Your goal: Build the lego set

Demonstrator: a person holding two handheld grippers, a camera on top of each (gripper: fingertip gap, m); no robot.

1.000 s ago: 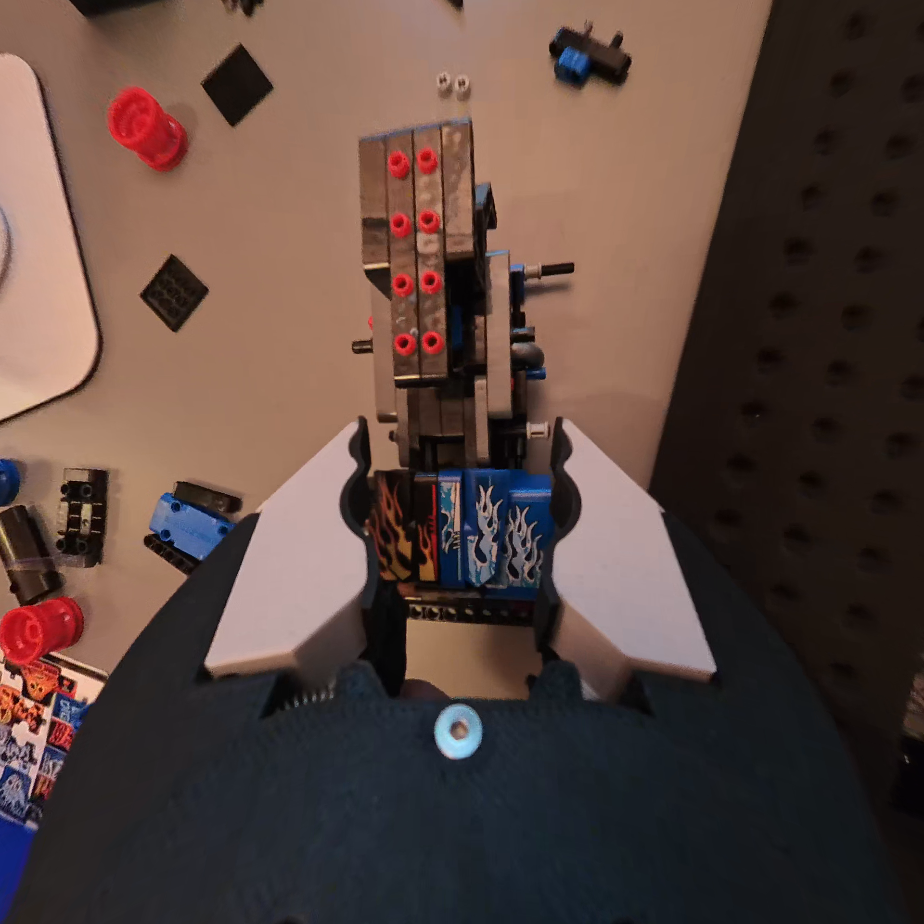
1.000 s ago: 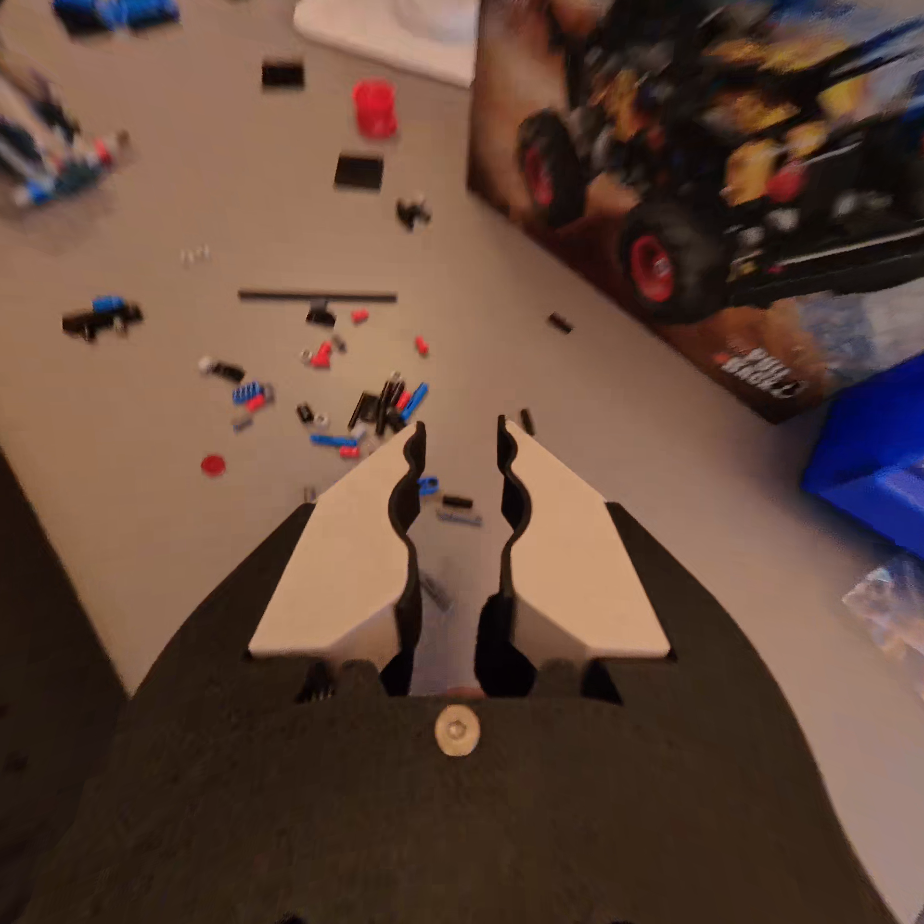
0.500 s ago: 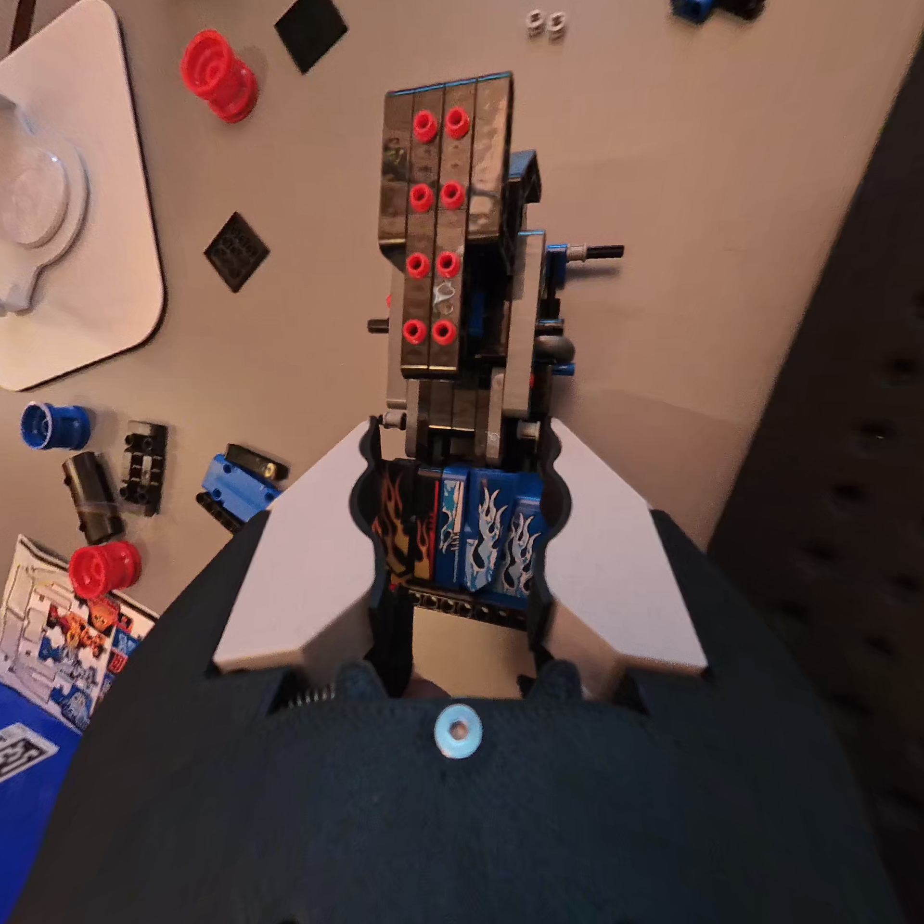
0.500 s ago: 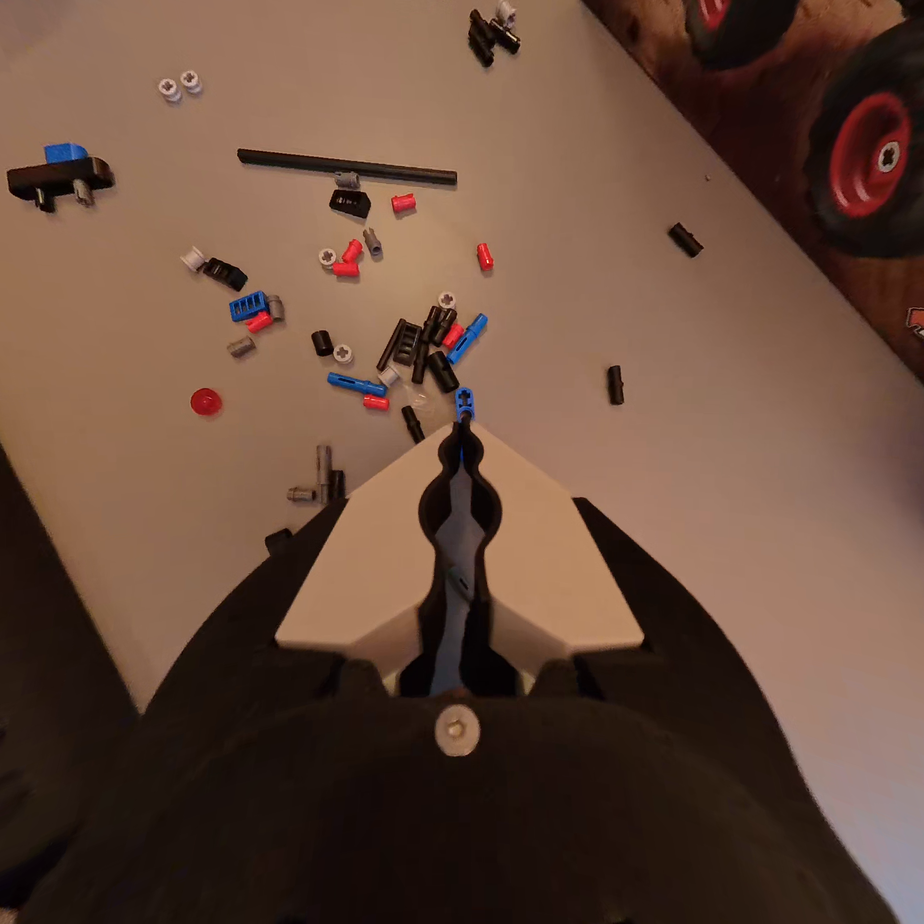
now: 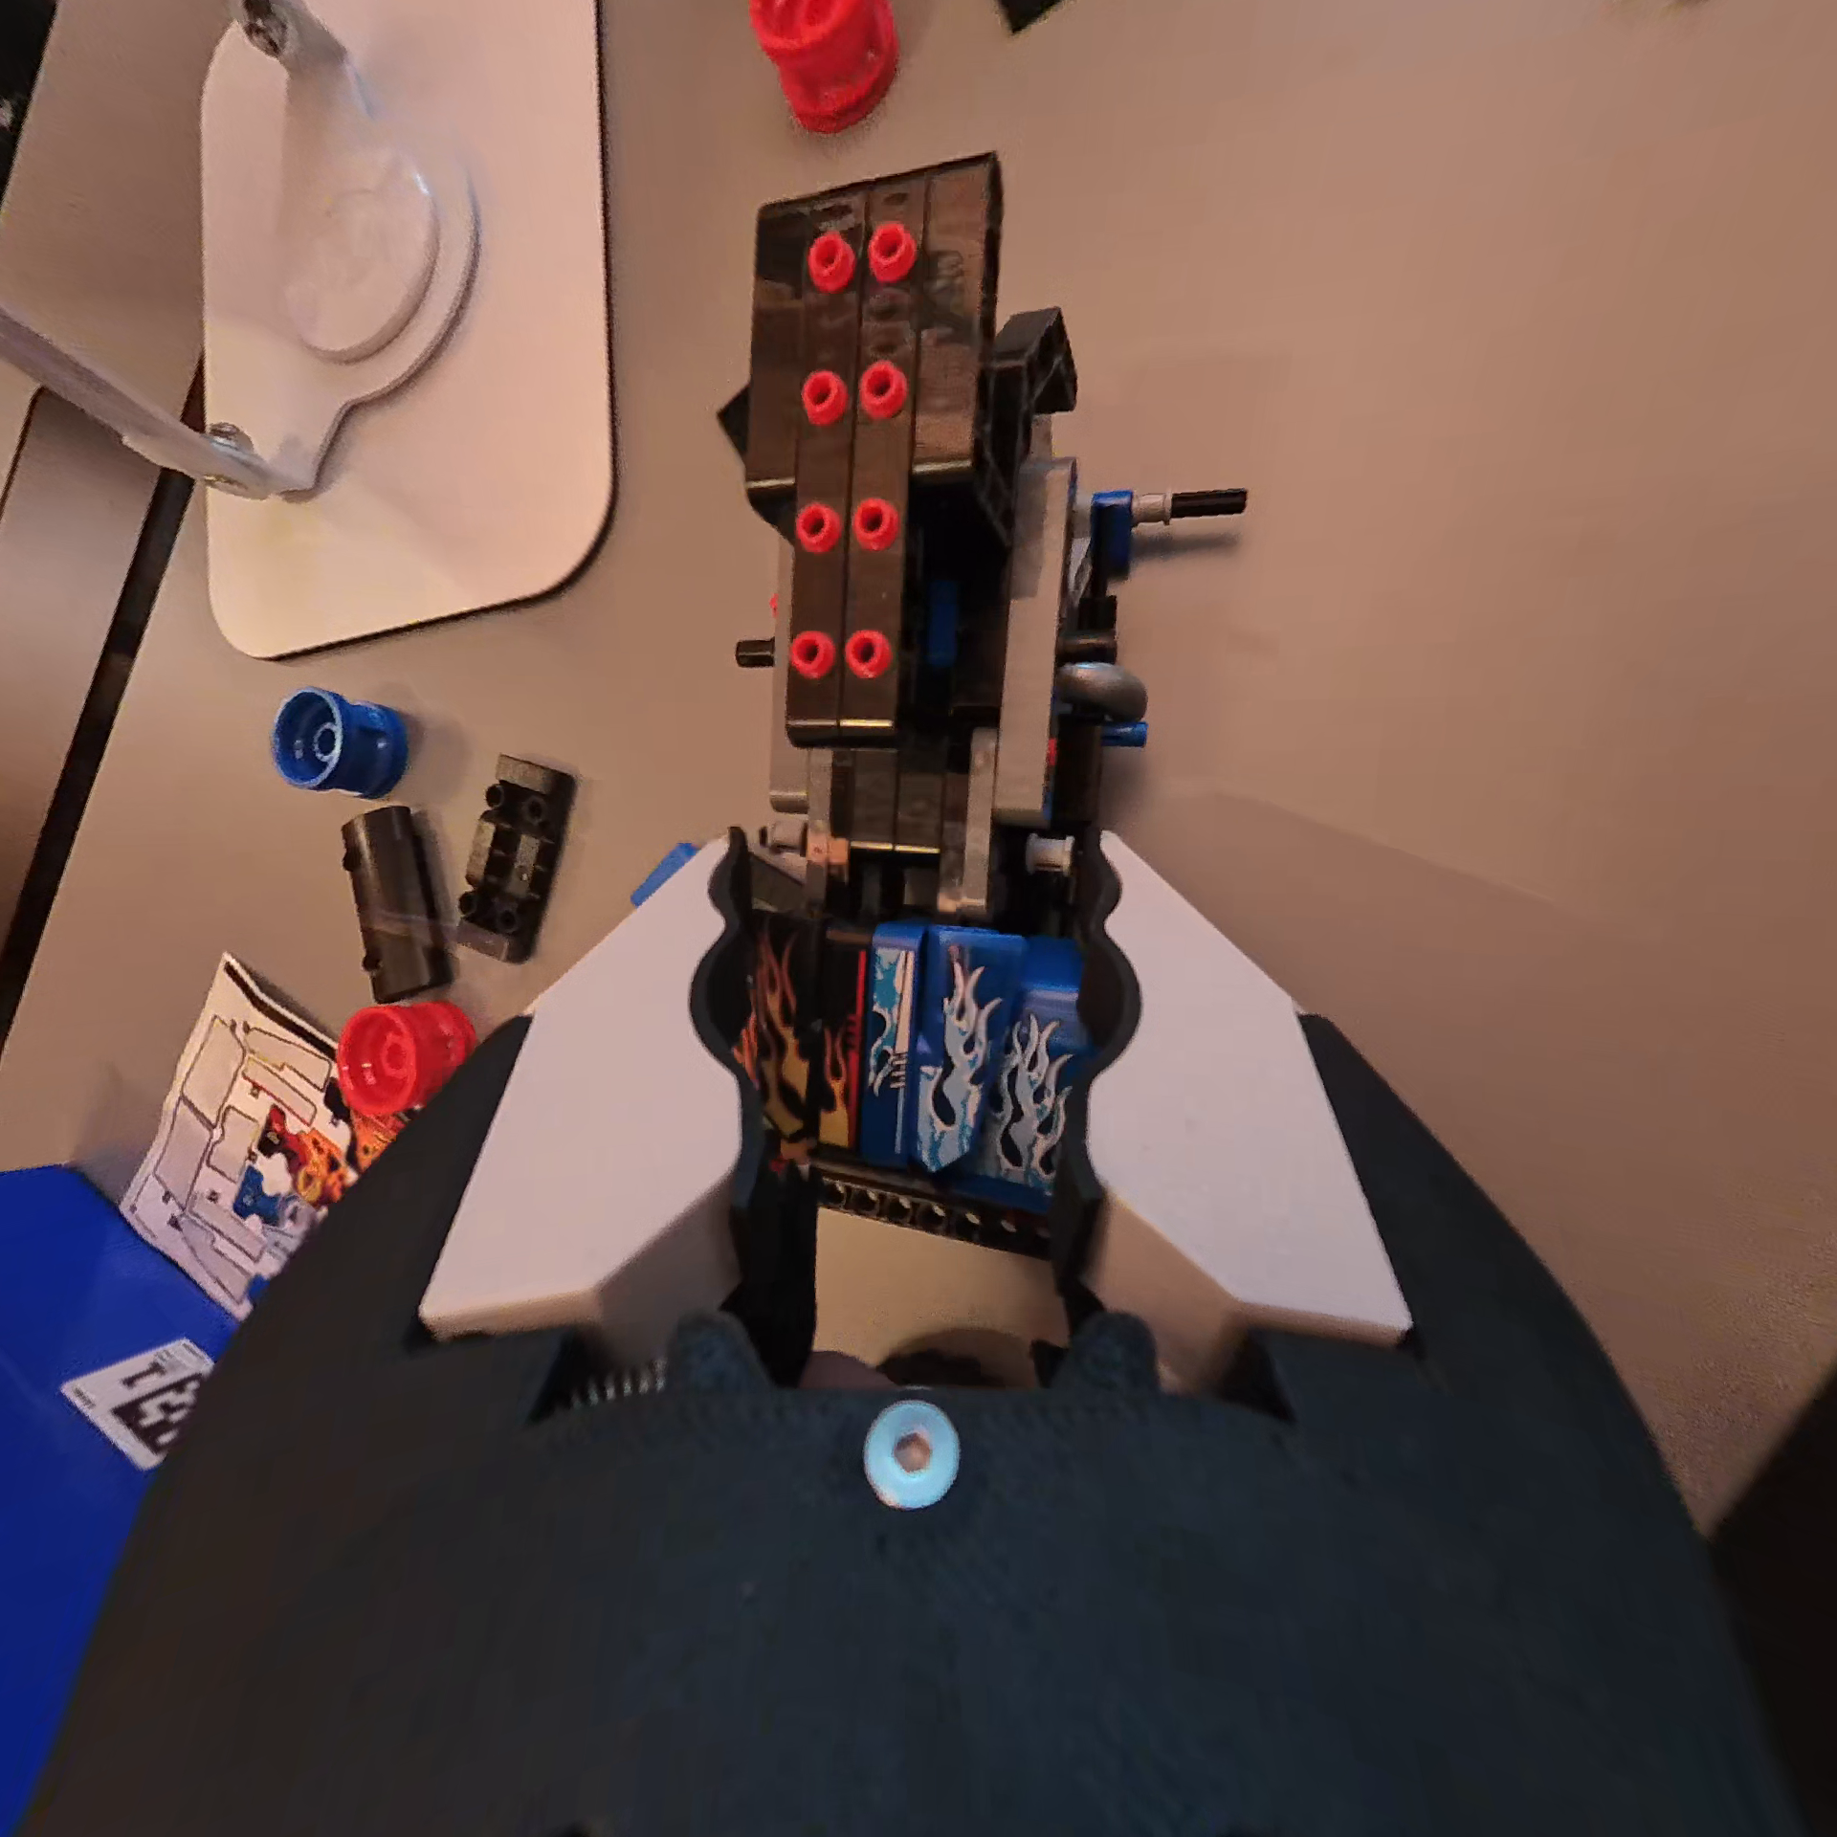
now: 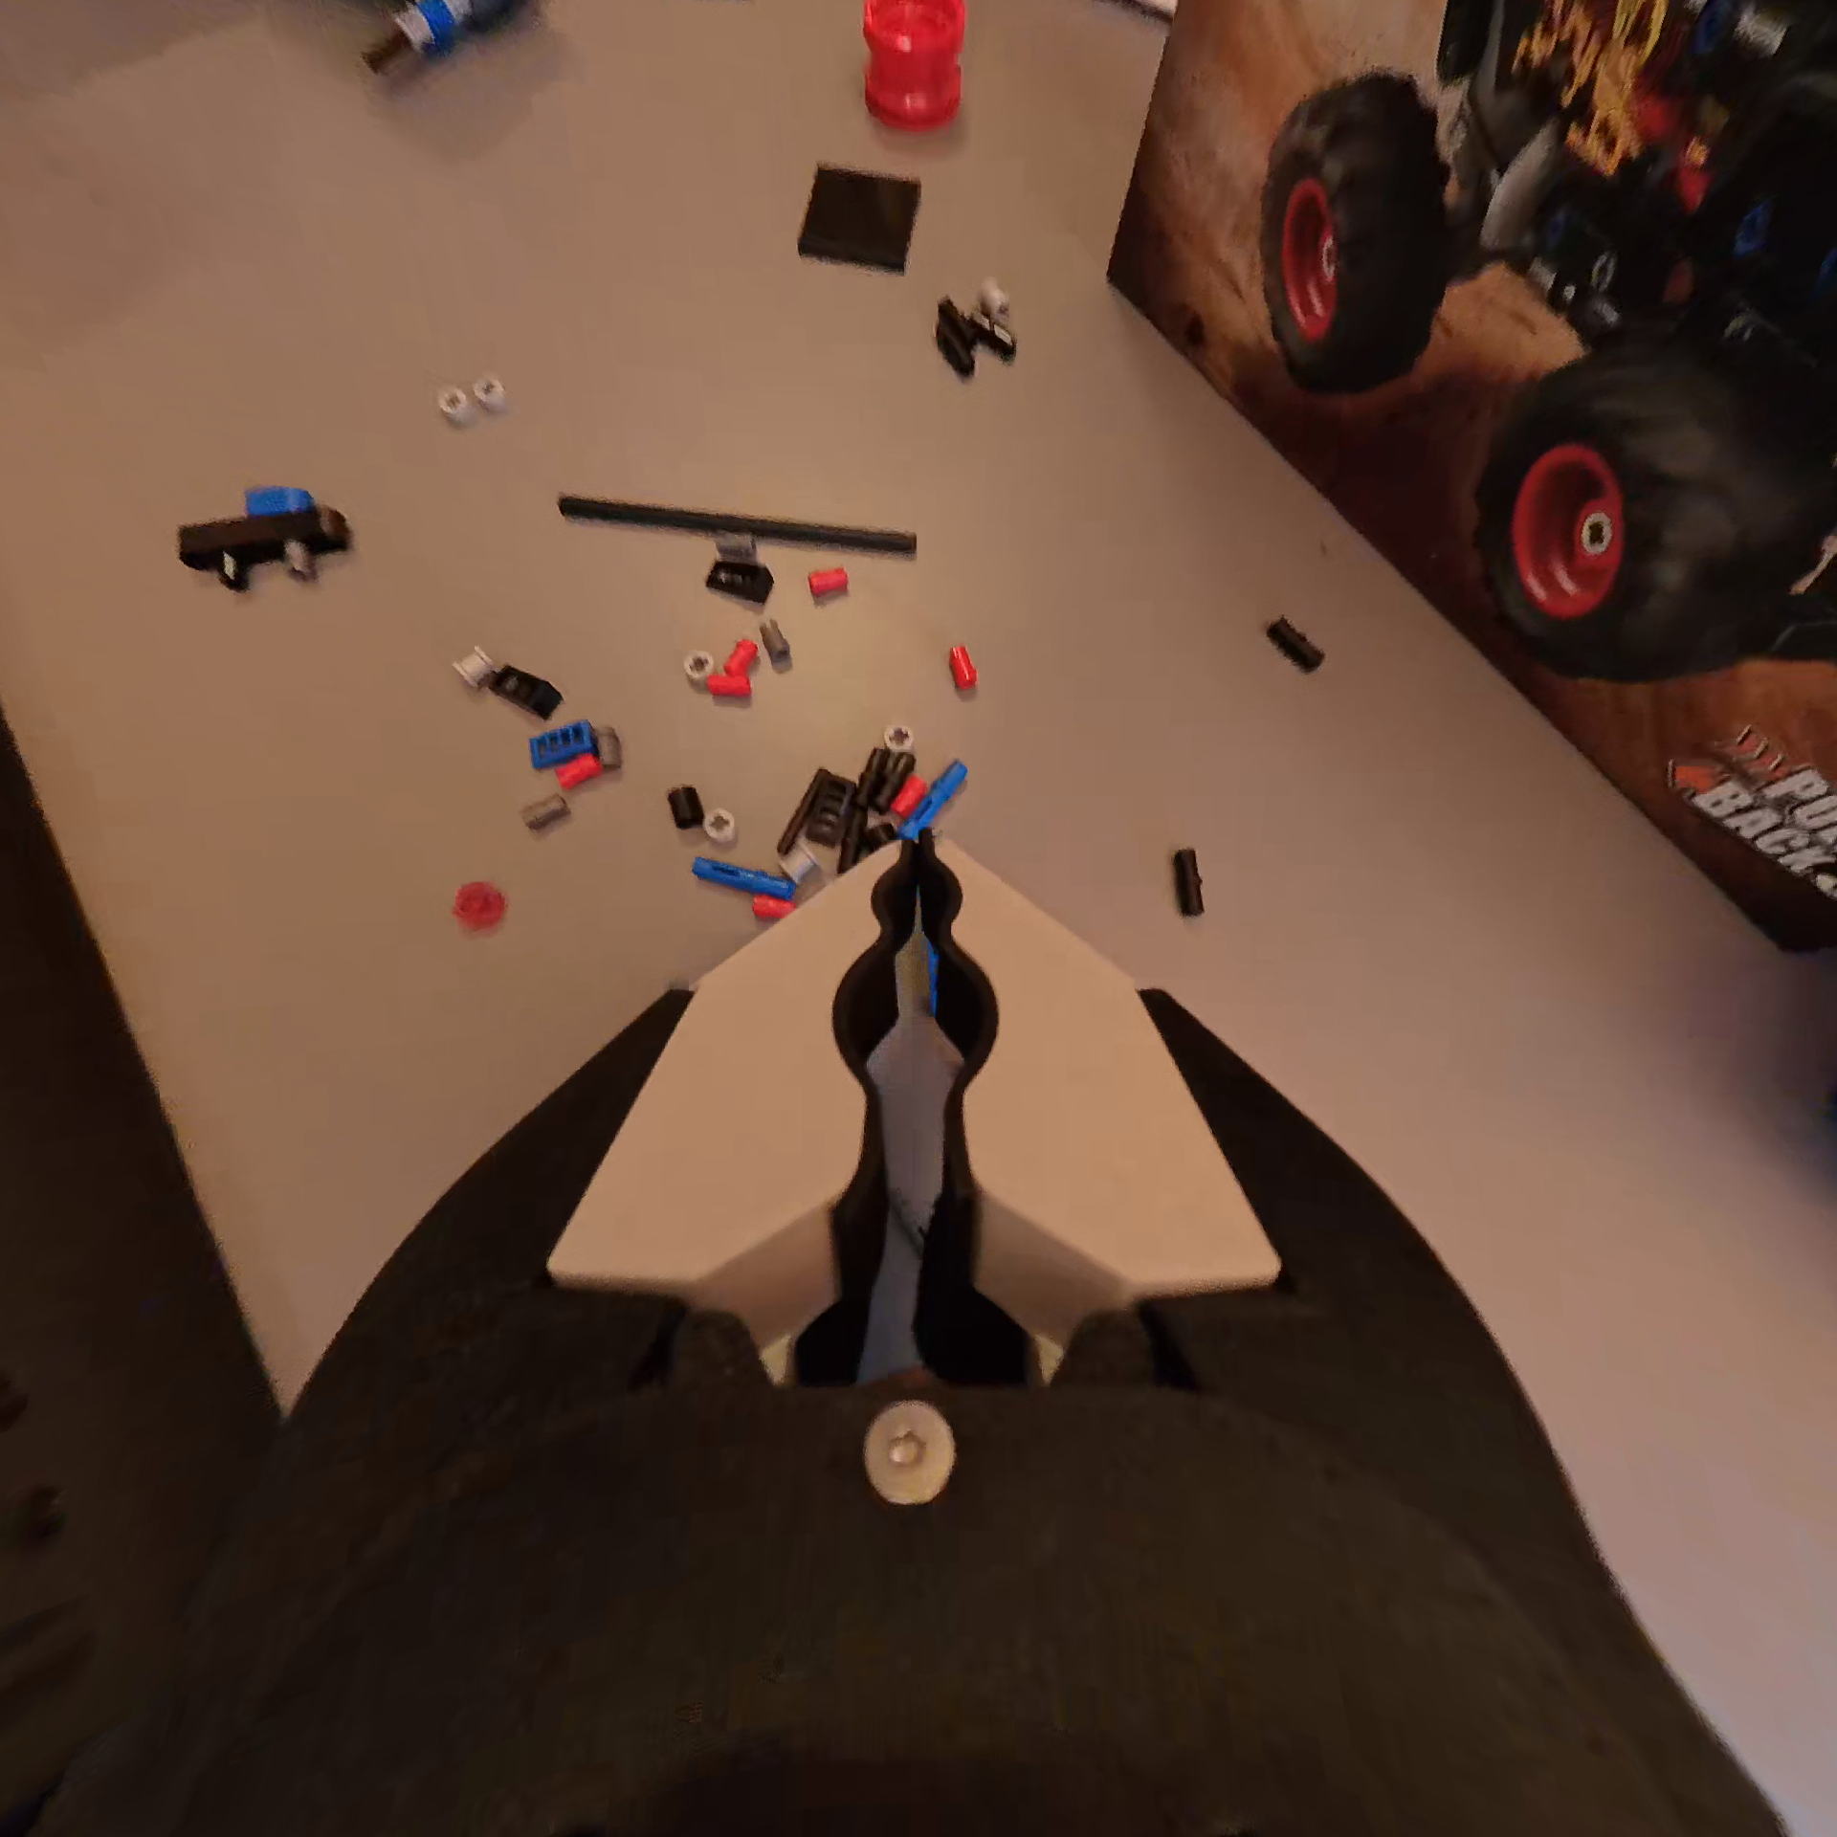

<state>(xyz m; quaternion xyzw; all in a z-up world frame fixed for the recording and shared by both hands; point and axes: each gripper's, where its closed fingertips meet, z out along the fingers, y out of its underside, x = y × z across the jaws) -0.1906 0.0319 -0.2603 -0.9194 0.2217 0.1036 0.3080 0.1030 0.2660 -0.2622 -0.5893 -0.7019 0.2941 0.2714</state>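
- Lego assembly [image 5: 895, 557], a black, grey and blue brick build with eight red pins on its top panel and flame-printed blue and black tiles at its near end, sits held above the grey tabletop [image 5: 1441, 398].
- Left gripper [image 5: 910, 994]: jaws set at medium width, clamped on the flame-tiled end of the assembly; white fingers [image 5: 616, 1113] press either side.
- Left of the assembly: blue wheel hub [image 5: 333, 744], black cylinder [image 5: 395, 900], black studded block [image 5: 517, 855], red wheel hub [image 5: 398, 1054], printed sticker sheet [image 5: 244, 1133], white rounded base plate [image 5: 417, 328]. Another red hub [image 5: 830, 60] lies beyond its far end.
- Right gripper [image 6: 917, 855]: jaws nearly closed, pinching a thin blue pin piece [image 6: 932, 979], only partly visible between the pads.
- Just ahead of the right gripper: scatter of small black, red, blue pins [image 6: 875, 795]; farther on, long black axle [image 6: 736, 525], black square tile [image 6: 860, 219].
- Printed set box [image 6: 1541, 398] stands at that view's right edge.
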